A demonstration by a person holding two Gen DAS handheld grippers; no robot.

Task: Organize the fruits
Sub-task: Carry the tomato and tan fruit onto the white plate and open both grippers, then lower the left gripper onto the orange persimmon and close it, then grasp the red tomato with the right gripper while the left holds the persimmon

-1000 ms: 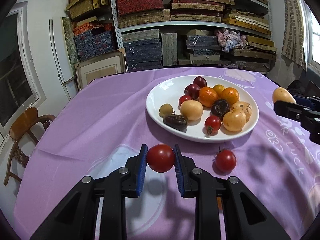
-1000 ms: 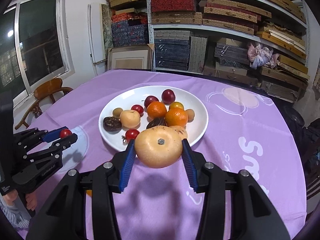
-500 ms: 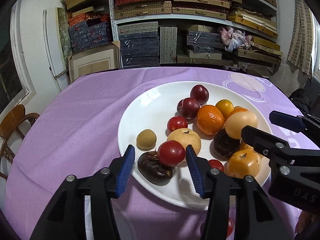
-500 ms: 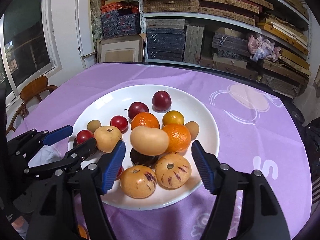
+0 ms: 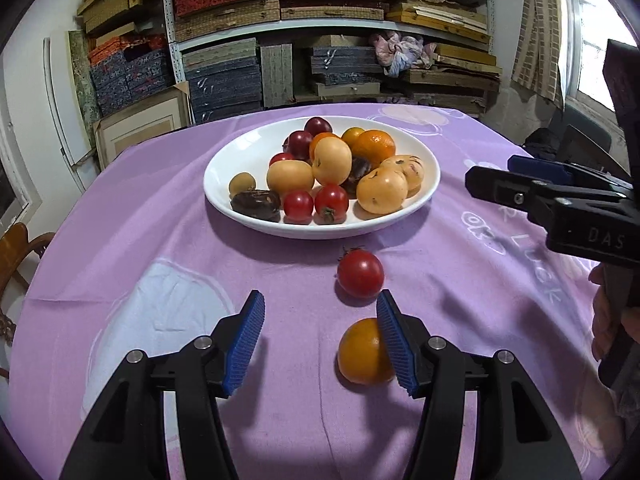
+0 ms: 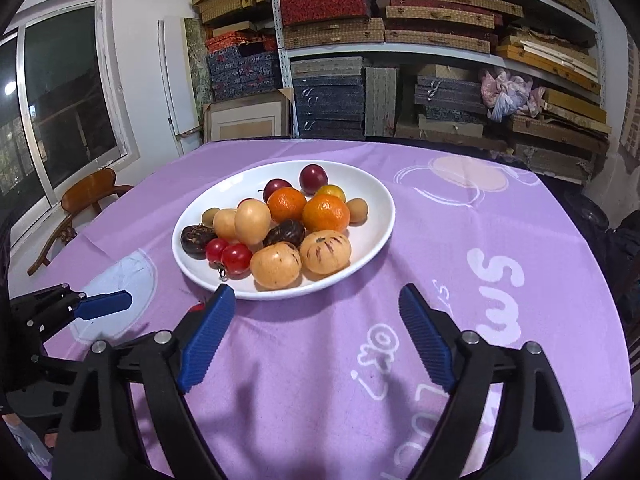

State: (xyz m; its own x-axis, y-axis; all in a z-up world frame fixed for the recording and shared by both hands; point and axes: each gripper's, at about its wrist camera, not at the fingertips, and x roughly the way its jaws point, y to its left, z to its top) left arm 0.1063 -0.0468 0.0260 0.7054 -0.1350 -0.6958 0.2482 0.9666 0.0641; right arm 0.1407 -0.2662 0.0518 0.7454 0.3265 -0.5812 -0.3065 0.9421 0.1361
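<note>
A white plate (image 5: 240, 160) on the purple tablecloth holds several fruits: oranges, plums, tan melons, cherry tomatoes and dark fruits. It also shows in the right wrist view (image 6: 380, 200). A red tomato (image 5: 360, 274) and an orange fruit (image 5: 362, 354) lie on the cloth in front of the plate. My left gripper (image 5: 320, 338) is open and empty, low over the cloth, its right finger beside the orange fruit. My right gripper (image 6: 316, 332) is open and empty in front of the plate; it shows at the right in the left wrist view (image 5: 516, 184).
Shelves (image 5: 320, 40) stacked with boxes stand behind the table. A wooden chair (image 6: 88, 196) stands at the left by a window. The round table's edge curves away on both sides.
Both grippers let go of their fruits onto the plate and have pulled back toward the near side of the table. Both now stand wide open and empty.
</note>
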